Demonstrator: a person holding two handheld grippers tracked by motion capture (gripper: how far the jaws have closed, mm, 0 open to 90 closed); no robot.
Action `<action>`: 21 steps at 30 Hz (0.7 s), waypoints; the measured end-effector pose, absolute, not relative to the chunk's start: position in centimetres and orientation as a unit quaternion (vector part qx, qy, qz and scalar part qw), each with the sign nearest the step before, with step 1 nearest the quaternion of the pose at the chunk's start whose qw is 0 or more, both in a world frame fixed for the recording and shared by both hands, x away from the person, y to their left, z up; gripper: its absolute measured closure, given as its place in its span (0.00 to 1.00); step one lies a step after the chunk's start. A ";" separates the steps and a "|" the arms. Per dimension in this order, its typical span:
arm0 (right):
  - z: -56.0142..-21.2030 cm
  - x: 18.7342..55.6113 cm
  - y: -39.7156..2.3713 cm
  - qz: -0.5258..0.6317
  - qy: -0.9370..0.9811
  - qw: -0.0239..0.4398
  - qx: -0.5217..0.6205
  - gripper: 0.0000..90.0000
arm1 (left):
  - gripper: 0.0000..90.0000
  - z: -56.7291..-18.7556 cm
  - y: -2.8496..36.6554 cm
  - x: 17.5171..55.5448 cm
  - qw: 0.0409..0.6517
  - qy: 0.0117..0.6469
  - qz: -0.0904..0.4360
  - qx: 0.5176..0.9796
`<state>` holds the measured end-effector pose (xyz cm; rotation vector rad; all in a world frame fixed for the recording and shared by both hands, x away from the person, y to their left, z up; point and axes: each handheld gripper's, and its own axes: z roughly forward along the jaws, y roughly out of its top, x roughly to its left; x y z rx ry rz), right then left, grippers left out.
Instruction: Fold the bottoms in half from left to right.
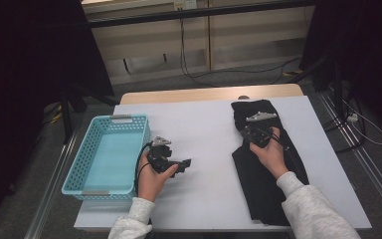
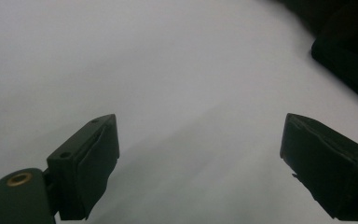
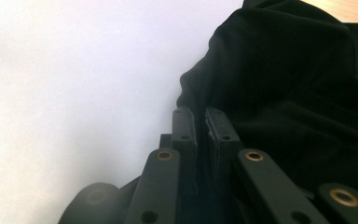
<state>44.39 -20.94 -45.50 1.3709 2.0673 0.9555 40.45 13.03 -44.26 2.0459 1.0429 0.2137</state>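
At cloth (image 1: 266, 169) left edge: right gripper (image 3: 200, 116) clamped.

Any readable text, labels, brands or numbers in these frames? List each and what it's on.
None can be read.
Light blue perforated plastic basket: grey tabs on its rims, no legible print.
Black fabric garment: no logo or tag showing.
White table cover: plain.
Left hand-held gripper and right hand-held gripper: brass-ringed screw holes, no markings.
Socket on the back wall: too small to tell.
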 end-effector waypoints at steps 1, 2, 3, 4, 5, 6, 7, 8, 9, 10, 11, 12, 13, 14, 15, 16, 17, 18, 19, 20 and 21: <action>-45.5 44.4 -20.9 0.349 0.755 0.237 0.501 0.92 | 0.13 -44.2 13.1 40.5 0.405 0.413 0.083 0.811; -45.5 44.4 -21.0 0.351 0.756 0.235 0.500 0.92 | 0.13 -44.3 13.1 40.5 0.406 0.413 0.083 0.811; -45.5 44.4 -21.0 0.352 0.756 0.232 0.501 0.92 | 0.13 -44.2 13.1 40.5 0.407 0.414 0.084 0.810; -45.5 44.4 -21.1 0.354 0.754 0.231 0.503 0.92 | 0.13 -44.2 13.1 40.4 0.407 0.415 0.084 0.809; -45.4 44.4 -21.2 0.355 0.753 0.231 0.503 0.92 | 0.13 -44.2 13.1 40.4 0.406 0.415 0.084 0.810; -45.4 44.4 -21.3 0.361 0.751 0.223 0.505 0.92 | 0.13 -44.1 13.2 40.4 0.407 0.416 0.083 0.809; -45.4 44.4 -21.4 0.363 0.750 0.221 0.507 0.92 | 0.13 -44.1 13.2 40.4 0.406 0.415 0.087 0.810; -45.4 44.4 -21.4 0.367 0.747 0.219 0.508 0.92 | 0.13 -44.1 13.2 40.4 0.404 0.413 0.086 0.811; -45.5 44.4 -21.4 0.369 0.749 0.219 0.505 0.92 | 0.13 -44.1 13.2 40.4 0.404 0.413 0.086 0.811; -45.5 44.4 -21.3 0.370 0.748 0.219 0.505 0.92 | 0.13 -44.1 13.2 40.4 0.404 0.414 0.089 0.811; -45.5 44.4 -21.3 0.371 0.748 0.220 0.504 0.92 | 0.13 -44.1 13.2 40.4 0.404 0.415 0.088 0.811; -45.6 44.4 -21.1 0.370 0.751 0.219 0.501 0.92 | 0.13 -44.2 13.3 40.4 0.405 0.415 0.087 0.810; -45.6 44.4 -21.0 0.370 0.753 0.219 0.499 0.92 | 0.13 -44.2 13.3 40.4 0.405 0.415 0.087 0.810; -45.7 44.3 -20.8 0.369 0.755 0.218 0.496 0.92 | 0.13 -44.2 13.3 40.4 0.403 0.416 0.087 0.810; -45.7 44.3 -20.6 0.366 0.760 0.217 0.491 0.92 | 0.13 -44.2 13.3 40.4 0.404 0.415 0.087 0.811; -45.7 44.2 -20.4 0.367 0.762 0.216 0.488 0.92 | 0.13 -44.1 13.3 40.4 0.404 0.415 0.087 0.811; -45.8 44.2 -20.1 0.368 0.764 0.213 0.485 0.92 | 0.13 -44.1 13.3 40.4 0.403 0.414 0.087 0.811; -45.8 44.1 -19.9 0.369 0.768 0.212 0.479 0.92 | 0.13 -44.1 13.3 40.4 0.403 0.415 0.088 0.811; -45.8 44.0 -19.6 0.369 0.770 0.211 0.475 0.92 | 0.13 -44.1 13.3 40.4 0.406 0.418 0.087 0.808; -45.8 43.9 -19.2 0.371 0.774 0.207 0.469 0.92 | 0.13 -44.1 13.4 40.4 0.405 0.416 0.087 0.810; -45.8 43.8 -18.9 0.373 0.778 0.205 0.462 0.92 | 0.13 -44.0 13.4 40.4 0.404 0.419 0.086 0.809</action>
